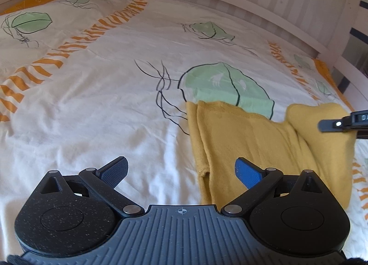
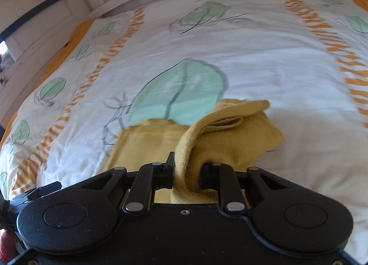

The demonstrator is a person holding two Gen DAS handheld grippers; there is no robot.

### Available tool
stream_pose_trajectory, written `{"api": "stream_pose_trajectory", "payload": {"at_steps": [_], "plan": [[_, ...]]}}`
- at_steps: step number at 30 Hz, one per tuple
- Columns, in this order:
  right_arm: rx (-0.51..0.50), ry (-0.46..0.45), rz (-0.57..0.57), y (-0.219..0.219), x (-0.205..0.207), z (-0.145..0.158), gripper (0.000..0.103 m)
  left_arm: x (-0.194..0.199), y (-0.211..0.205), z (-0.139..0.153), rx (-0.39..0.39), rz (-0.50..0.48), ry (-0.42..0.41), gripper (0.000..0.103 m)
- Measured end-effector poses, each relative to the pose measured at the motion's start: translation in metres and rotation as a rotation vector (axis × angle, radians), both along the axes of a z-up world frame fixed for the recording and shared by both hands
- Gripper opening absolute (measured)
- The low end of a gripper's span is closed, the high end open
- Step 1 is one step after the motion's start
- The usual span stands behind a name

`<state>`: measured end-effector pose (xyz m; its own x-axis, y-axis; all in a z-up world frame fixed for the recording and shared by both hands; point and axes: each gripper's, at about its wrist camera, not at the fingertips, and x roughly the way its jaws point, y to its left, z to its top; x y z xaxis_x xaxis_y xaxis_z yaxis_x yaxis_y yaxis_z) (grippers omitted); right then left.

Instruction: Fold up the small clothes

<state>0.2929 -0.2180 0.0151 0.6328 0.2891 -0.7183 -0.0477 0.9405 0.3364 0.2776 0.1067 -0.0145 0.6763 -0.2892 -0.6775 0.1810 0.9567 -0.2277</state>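
Our right hand-held gripper (image 2: pixel 186 174) pinches the soft, limp mustard-yellow knitted garment (image 2: pixel 147 143) by its edge, our left hand-held gripper (image 1: pixel 181 169) agape beside it.

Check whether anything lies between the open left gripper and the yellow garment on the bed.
Nothing visible does. The left gripper hangs open over bare duvet cover; the yellow garment lies just beside it, its far end pinched in the right gripper.

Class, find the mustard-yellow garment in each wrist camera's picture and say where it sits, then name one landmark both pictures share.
Left wrist view: the yellow garment lies lower right on the bedspread, its far right part lifted.
Right wrist view: the yellow garment is at lower centre, a fold pinched in the right gripper.
Shared landmark: the large green leaf print just beyond the garment.
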Motion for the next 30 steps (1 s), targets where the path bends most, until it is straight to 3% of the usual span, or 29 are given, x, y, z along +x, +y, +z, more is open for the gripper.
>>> {"api": "stream_pose_trajectory", "payload": {"at_steps": [6,11,14,18,24,30], "plan": [[-0.013,0.036,0.05,0.059,0.018,-0.019,0.027,0.004,0.016,0.004,-0.01,0.054,-0.001,0.1],[-0.118,0.055,0.106,0.106,0.026,-0.033,0.027,0.008,0.025,0.005,-0.033,0.078,0.01,0.1],[-0.126,0.077,0.111,0.12,0.03,-0.042,0.035,0.009,0.027,0.004,-0.037,0.087,0.015,0.1],[-0.047,0.062,0.132,0.121,0.03,-0.043,0.042,0.011,0.032,0.003,-0.047,0.101,0.023,0.1],[0.108,-0.038,0.137,0.101,0.019,-0.017,0.046,0.012,0.033,0.001,-0.051,0.106,0.032,0.1],[0.038,-0.077,0.126,0.079,-0.003,-0.008,0.05,0.011,0.027,-0.002,-0.044,0.085,0.032,0.1]]}}
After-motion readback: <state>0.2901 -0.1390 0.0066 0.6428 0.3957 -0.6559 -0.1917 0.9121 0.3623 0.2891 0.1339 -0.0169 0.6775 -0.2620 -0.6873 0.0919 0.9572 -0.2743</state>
